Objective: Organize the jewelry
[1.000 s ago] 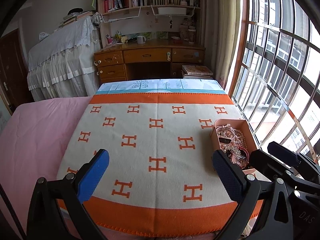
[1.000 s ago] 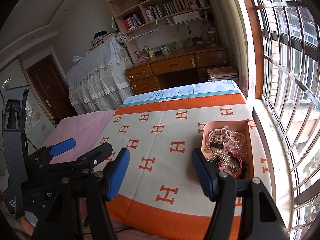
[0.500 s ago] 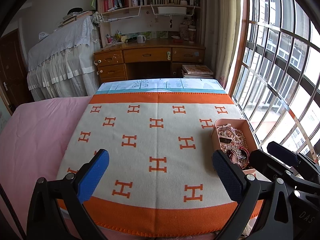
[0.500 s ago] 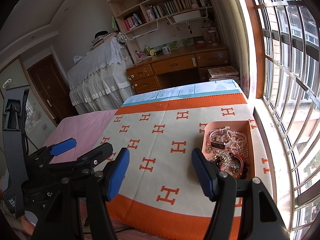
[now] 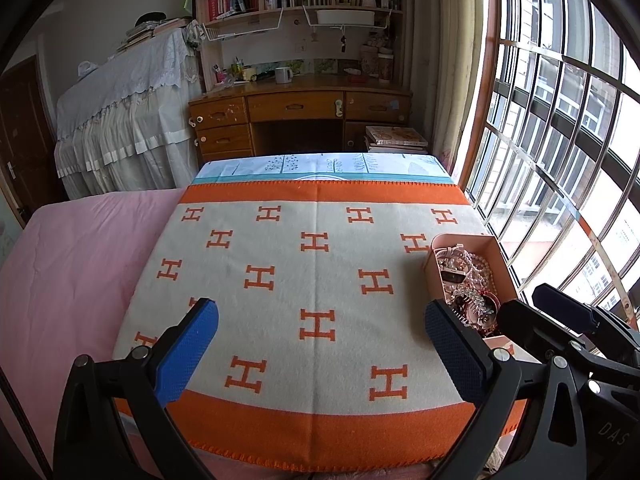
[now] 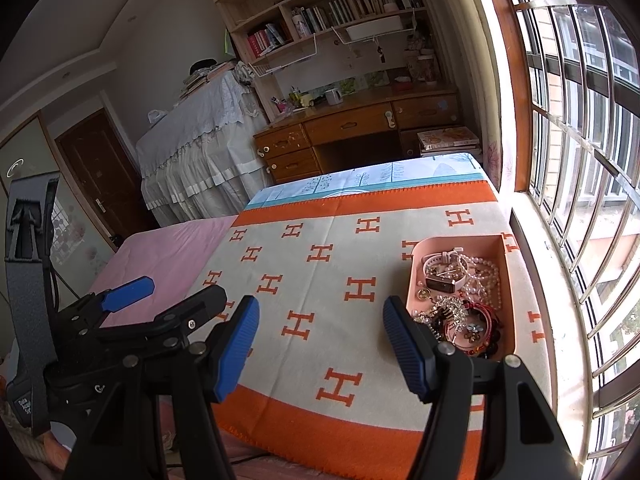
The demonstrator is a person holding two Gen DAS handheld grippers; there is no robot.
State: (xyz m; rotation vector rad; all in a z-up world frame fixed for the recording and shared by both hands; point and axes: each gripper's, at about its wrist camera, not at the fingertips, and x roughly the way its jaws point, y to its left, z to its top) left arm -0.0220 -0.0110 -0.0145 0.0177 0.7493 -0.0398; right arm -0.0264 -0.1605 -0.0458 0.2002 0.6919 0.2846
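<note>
So all the jewelry is sitting in one pink tray (image 6: 505, 280) on the orange-and-cream H-pattern blanket (image 5: 312, 280) spread over the bed, with the tray near the window-side edge of that blanket. In it I can make out a pink-strapped watch (image 6: 442, 276) toward the tray's far end, a pearl bead strand (image 6: 486, 276) beside the watch, a sparkly rhinestone piece (image 6: 450, 308) mid-tray, and red bracelets (image 6: 486, 316) at the near end, all heaped and overlapping. Both grippers are spread wide and carrying nothing: the left gripper (image 5: 320, 344) hovers over the bare middle of the blanket, the right gripper (image 6: 320, 344) hangs just beside the tray's near corner. Honestly this could be the pile waiting to be sorted out, or everything already gathered back into the tray, can't tell from one look. If pieces do get lifted, my tips: go for whatever lies on top, pinch a strap or a rigid bit rather than loose beads, lift slowly since strands look tangled, and steady the tray with the other gripper so it doesn't slide on the soft blanket.
</note>
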